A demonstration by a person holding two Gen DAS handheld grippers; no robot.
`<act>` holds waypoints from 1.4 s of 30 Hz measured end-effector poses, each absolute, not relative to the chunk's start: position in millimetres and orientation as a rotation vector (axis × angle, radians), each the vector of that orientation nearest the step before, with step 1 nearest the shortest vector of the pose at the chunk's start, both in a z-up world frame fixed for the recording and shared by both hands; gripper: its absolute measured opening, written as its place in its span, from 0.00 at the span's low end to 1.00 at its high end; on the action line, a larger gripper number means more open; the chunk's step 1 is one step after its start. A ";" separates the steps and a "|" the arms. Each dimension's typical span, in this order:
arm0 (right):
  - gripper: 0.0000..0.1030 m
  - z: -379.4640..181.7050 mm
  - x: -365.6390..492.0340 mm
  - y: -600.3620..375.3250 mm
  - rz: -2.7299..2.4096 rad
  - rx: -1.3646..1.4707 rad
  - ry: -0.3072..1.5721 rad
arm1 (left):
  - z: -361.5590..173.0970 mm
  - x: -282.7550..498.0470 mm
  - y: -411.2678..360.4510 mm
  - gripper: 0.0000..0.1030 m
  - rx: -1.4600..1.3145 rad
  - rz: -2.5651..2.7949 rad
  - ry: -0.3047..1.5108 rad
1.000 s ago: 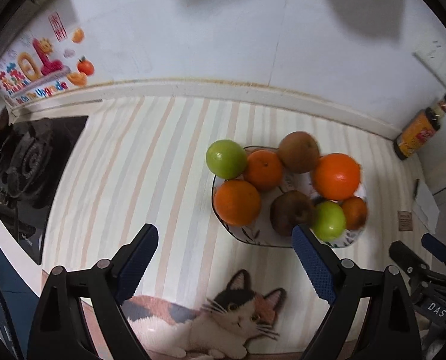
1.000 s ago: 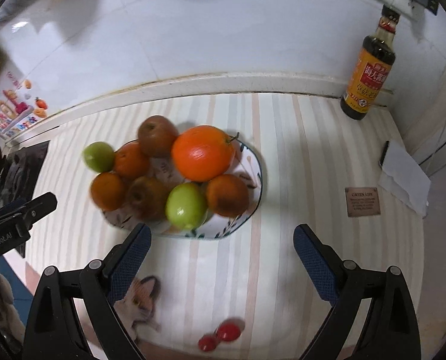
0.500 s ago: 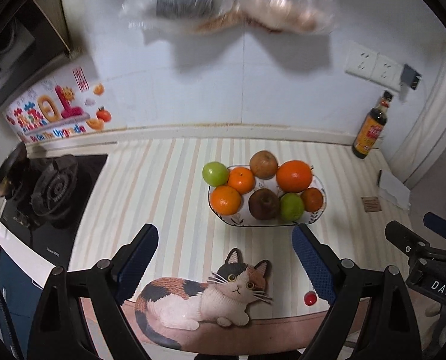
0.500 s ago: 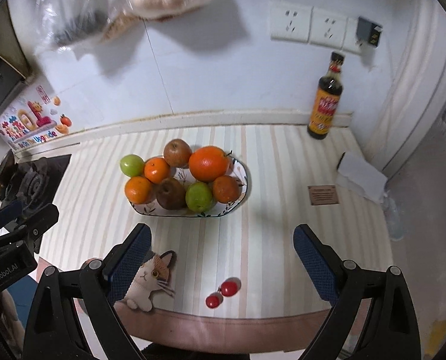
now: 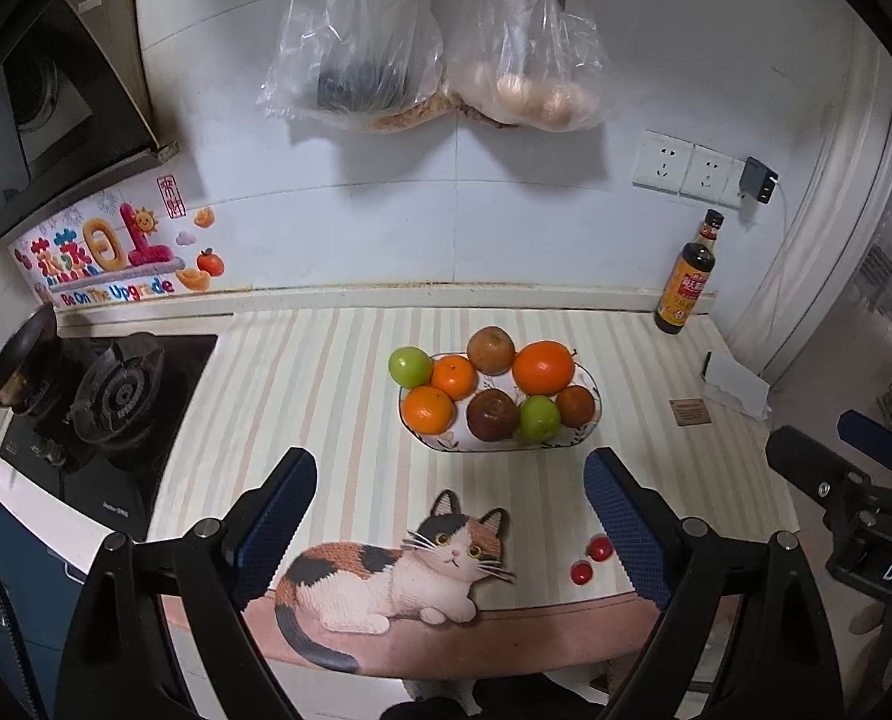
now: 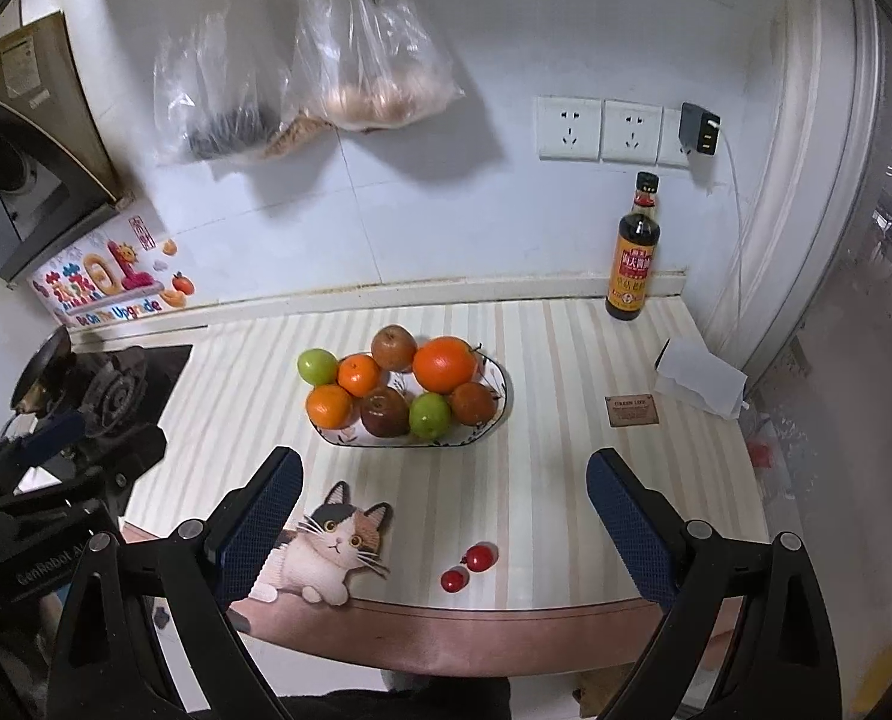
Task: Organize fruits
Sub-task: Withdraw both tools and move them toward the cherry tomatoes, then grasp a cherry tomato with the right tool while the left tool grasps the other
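A white patterned bowl (image 5: 446, 443) (image 6: 493, 420) stands mid-counter, piled with several oranges, two green apples and brown fruits; the largest orange (image 5: 543, 367) (image 6: 444, 364) lies at its back right. Two small red cherry tomatoes (image 5: 591, 559) (image 6: 468, 566) lie loose near the counter's front edge. My left gripper (image 5: 450, 525) hangs open and empty above the front of the counter, well short of the bowl. My right gripper (image 6: 443, 525) is open and empty too, held high over the front edge. Each gripper shows at the side of the other's view.
A cat-shaped mat (image 5: 398, 576) (image 6: 326, 546) lies at the front edge. A gas hob (image 5: 104, 402) is on the left, a soy sauce bottle (image 6: 633, 258) at the back right, a folded paper (image 6: 700, 387) and a small card (image 6: 633, 410) on the right. Plastic bags (image 5: 434, 42) hang on the wall.
Both grippers have pulled back and risen away from the bowl, so the whole counter, the wall and the hanging bags have come into view. Jaws stayed open.
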State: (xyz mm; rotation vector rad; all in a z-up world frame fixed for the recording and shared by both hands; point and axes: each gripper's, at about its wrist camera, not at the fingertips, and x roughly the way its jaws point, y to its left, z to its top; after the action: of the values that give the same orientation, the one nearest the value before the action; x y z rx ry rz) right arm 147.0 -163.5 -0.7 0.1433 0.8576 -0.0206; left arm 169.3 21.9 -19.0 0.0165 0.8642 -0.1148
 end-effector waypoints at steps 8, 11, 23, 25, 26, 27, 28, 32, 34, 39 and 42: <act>0.95 -29.2 161.1 -177.8 0.015 0.201 0.925 | -51.9 181.7 6.4 1.00 0.023 -0.118 0.947; 0.95 -81.0 180.1 -194.6 0.044 0.276 1.033 | -81.7 193.9 -2.1 1.00 0.064 -0.088 1.007; 0.63 -289.1 229.3 -217.0 0.068 0.494 1.366 | -215.3 231.5 -31.9 1.00 0.157 -0.049 1.345; 0.60 -299.6 233.4 -212.7 0.070 0.486 1.378 | -225.5 231.0 -34.5 1.00 0.174 -0.045 1.368; 0.56 -305.5 235.2 -210.5 0.076 0.481 1.383 | -231.3 230.1 -37.2 1.00 0.184 -0.046 1.380; 0.51 -307.2 237.4 -207.9 0.080 0.474 1.387 | -234.0 230.8 -38.0 1.00 0.188 -0.046 1.387; 0.48 -311.5 239.2 -205.6 0.084 0.465 1.391 | -237.9 230.3 -40.0 1.00 0.191 -0.048 1.398; 0.27 -316.1 239.3 -199.4 0.089 0.401 1.378 | -245.1 233.0 -46.9 1.00 0.198 -0.064 1.420; 0.26 -312.8 236.8 -203.1 0.080 0.397 1.365 | -248.9 234.3 -53.8 1.00 0.192 -0.090 1.431; 0.23 -292.3 222.5 -233.8 0.038 0.426 1.317 | -268.1 233.8 -84.3 1.00 0.182 -0.229 1.490; 0.23 -294.3 216.3 -252.6 0.006 0.441 1.328 | -282.7 231.5 -107.0 1.00 0.197 -0.306 1.513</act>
State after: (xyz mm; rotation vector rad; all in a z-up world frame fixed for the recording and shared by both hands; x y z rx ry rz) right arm 216.3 -252.6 -294.3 0.4412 1.3280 0.0055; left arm 231.5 -107.0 -282.7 0.1970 1.5133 -0.3058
